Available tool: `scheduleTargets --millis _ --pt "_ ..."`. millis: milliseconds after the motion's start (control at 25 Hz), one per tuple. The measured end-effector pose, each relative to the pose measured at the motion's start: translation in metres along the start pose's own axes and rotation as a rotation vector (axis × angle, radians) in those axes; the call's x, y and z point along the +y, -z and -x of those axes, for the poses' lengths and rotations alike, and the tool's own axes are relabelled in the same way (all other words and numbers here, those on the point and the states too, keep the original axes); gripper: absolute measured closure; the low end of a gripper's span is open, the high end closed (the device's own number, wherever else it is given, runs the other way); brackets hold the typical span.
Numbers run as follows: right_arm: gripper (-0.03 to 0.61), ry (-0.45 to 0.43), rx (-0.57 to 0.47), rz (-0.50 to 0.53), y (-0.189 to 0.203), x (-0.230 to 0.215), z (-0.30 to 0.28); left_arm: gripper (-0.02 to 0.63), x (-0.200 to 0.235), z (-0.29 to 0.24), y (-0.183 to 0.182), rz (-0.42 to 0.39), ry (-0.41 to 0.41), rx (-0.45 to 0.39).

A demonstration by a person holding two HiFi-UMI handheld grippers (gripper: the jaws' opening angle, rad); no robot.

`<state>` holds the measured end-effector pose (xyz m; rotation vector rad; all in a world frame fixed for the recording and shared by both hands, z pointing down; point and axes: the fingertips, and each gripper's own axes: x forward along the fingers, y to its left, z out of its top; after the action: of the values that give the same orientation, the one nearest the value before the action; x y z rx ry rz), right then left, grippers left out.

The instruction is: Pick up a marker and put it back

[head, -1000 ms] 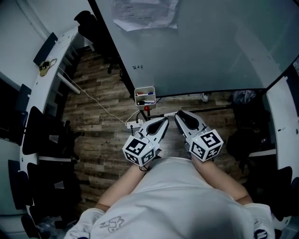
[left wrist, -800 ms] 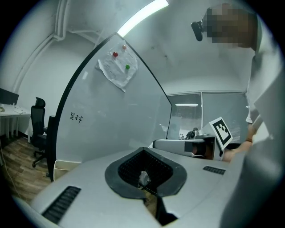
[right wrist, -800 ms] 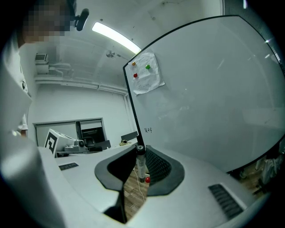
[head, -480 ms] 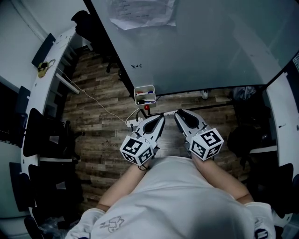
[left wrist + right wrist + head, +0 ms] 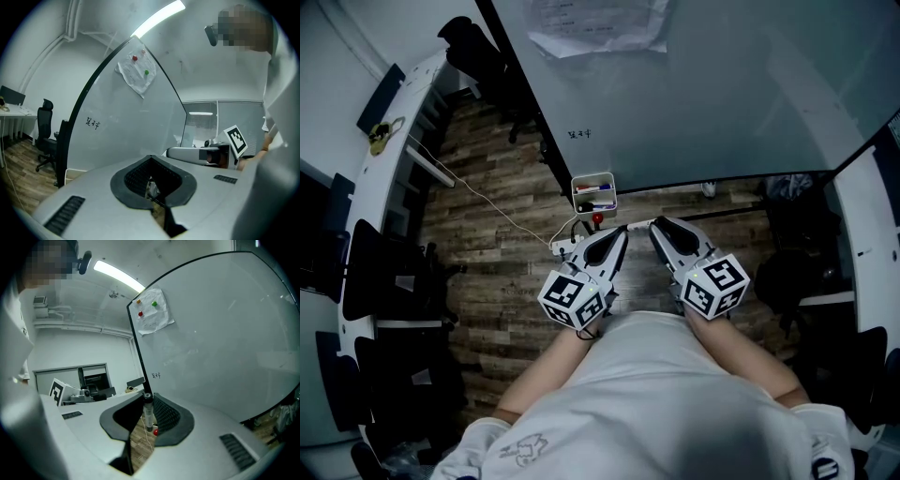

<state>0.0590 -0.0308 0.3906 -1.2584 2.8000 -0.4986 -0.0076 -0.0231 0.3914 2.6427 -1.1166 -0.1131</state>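
Observation:
My right gripper point(image 5: 657, 226) is shut on a white marker point(image 5: 148, 412) with a dark cap, which stands upright between the jaw tips; in the head view the marker point(image 5: 638, 227) pokes out leftward from the tip. My left gripper point(image 5: 619, 232) is beside it, shut and holding nothing. A small white marker tray point(image 5: 592, 193) with several markers hangs at the lower edge of the whiteboard point(image 5: 722, 94), just ahead of both grippers. Both grippers are held close to my body, a short way from the board.
A paper sheet point(image 5: 598, 23) is pinned on the board with magnets. A red knob point(image 5: 597, 217) sits below the tray. A power strip point(image 5: 567, 246) with a white cable lies on the wooden floor. Office chairs point(image 5: 389, 272) and white desks point(image 5: 394, 122) stand to the left.
Almost nothing has moved. The left gripper has drifted slightly left and the view has shifted a little; the right gripper still holds the marker.

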Motion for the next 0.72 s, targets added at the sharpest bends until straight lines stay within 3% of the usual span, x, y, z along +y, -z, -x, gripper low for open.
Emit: scheduleTargets --millis 280,720 --pt "0.503 0.034 -0.001 0.0 -0.001 0.002 -0.03 0.609 0.031 0.0 -0.007 0.016 0.031 -0.005" --pt "0.503 0.101 -0.033 -0.028 -0.006 0.02 -0.108 0.609 0.117 0.011 -0.042 0.0 0.083 0.0"
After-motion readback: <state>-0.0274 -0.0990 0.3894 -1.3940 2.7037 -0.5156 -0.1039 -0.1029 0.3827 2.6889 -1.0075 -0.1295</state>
